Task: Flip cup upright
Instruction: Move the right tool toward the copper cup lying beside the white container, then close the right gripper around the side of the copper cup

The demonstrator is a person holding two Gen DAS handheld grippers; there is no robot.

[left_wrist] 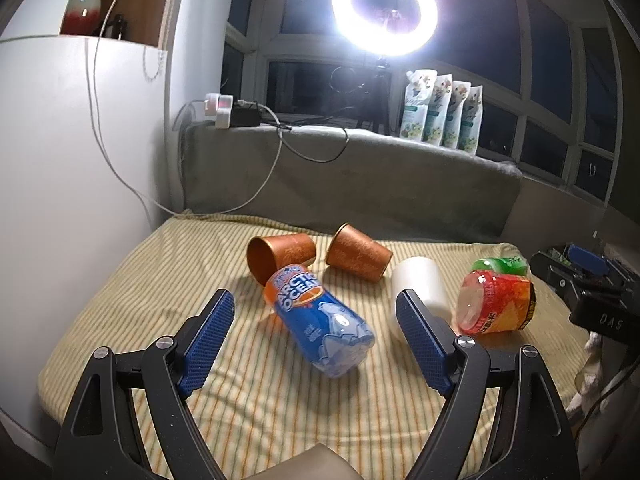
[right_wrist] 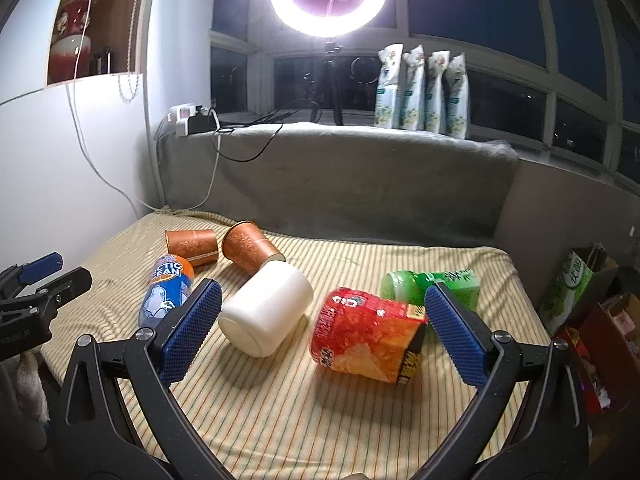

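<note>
Several cups lie on their sides on a striped cloth (left_wrist: 280,412). Two copper cups (left_wrist: 280,254) (left_wrist: 358,254) lie at the back; they also show in the right wrist view (right_wrist: 192,245) (right_wrist: 250,246). A blue Arctic Ocean cup (left_wrist: 324,320) (right_wrist: 166,292) lies between the open jaws of my left gripper (left_wrist: 316,316). A white cup (left_wrist: 420,284) (right_wrist: 266,310), a red-orange cup (left_wrist: 496,304) (right_wrist: 368,334) and a green cup (left_wrist: 502,265) (right_wrist: 428,286) lie to the right. My right gripper (right_wrist: 322,308) is open, with the white and red cups between its fingers.
A grey padded ledge (left_wrist: 360,176) backs the cloth, with a power strip (left_wrist: 224,112), cables, a ring light (left_wrist: 384,10) and several pouches (left_wrist: 440,114). A white wall (left_wrist: 60,160) stands left. Boxes and bags (right_wrist: 580,300) sit off the right edge.
</note>
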